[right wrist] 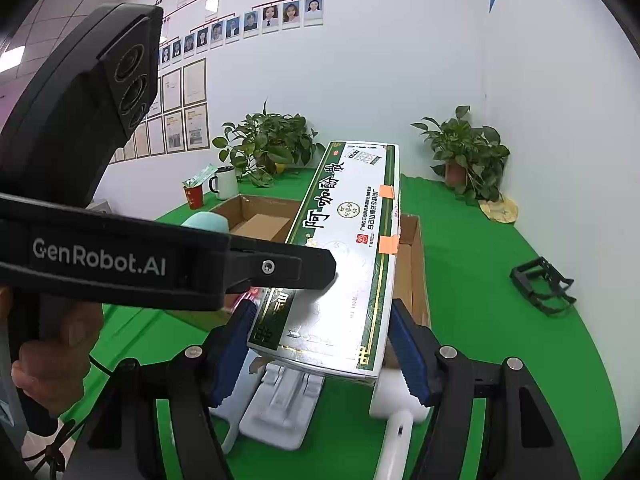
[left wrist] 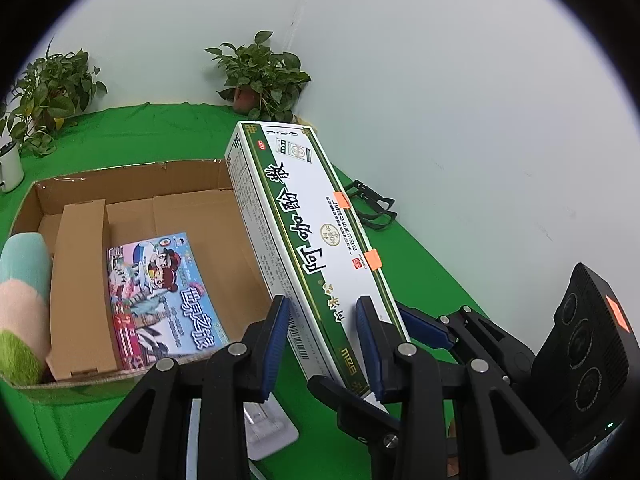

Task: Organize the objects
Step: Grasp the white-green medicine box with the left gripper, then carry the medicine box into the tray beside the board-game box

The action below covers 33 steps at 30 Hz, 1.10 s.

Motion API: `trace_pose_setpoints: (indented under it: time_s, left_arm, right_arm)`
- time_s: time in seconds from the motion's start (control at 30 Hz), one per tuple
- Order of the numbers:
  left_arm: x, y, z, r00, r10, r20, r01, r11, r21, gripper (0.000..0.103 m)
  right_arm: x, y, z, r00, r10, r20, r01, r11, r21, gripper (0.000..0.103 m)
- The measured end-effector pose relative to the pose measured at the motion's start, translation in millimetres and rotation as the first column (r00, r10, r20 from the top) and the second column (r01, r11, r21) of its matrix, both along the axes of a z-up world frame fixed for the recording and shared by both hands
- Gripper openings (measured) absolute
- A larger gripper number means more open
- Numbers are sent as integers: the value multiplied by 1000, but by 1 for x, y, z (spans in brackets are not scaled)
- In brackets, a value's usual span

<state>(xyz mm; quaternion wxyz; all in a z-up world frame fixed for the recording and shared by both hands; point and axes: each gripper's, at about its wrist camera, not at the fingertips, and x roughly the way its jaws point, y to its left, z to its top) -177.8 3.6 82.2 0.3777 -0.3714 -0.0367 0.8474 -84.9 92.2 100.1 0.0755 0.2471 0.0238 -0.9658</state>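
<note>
A long white and green medicine box (left wrist: 304, 240) is held up at a slant over the right side of an open cardboard box (left wrist: 132, 184). My left gripper (left wrist: 322, 344) is shut on its near end. My right gripper (right wrist: 324, 348) is also shut on the medicine box (right wrist: 340, 256), from its two long sides. The cardboard box (right wrist: 412, 280) holds a colourful picture booklet (left wrist: 160, 296), a cardboard divider (left wrist: 80, 292) and a pastel plush toy (left wrist: 20, 300).
Green cloth (left wrist: 168, 132) covers the table. Potted plants (left wrist: 260, 76) stand at the back by the white wall. A black frame (right wrist: 540, 284) lies at the right. White plastic pieces (right wrist: 280, 404) lie under the grippers. A mug (right wrist: 224, 184) and a red cup (right wrist: 194, 196) stand at the back left.
</note>
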Motion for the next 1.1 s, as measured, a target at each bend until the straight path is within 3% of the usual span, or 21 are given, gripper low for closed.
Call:
trace_pose_setpoints:
  time_s: [0.33,0.57,0.73,0.83,1.1]
  left_arm:
    - [-62,0,-26,996,20,87,-17,999,-39,33]
    - [-93,14,-60,986,33,165,-16,994,-106,34]
    - [-111,11,-72,972,42,233,-27,997,-66,33]
    - [-116,15,-75,973,57,225,-31,993,-116,33]
    - [-127,16,-100,955,66,290,-20,987,-159,33]
  right_arm:
    - [-77,19,-21,995,30,92,-24,997,-67,64]
    - [-121,38,-64,979,44,199,-19,992,-126,64]
    - [-140,47,-80,973,43,228,-13,991,-133,64]
    - [-158,52,-87,959,57,278,-14,988,-155,64]
    - [-173,44,-109,929,59,364,-7,990,-143,64]
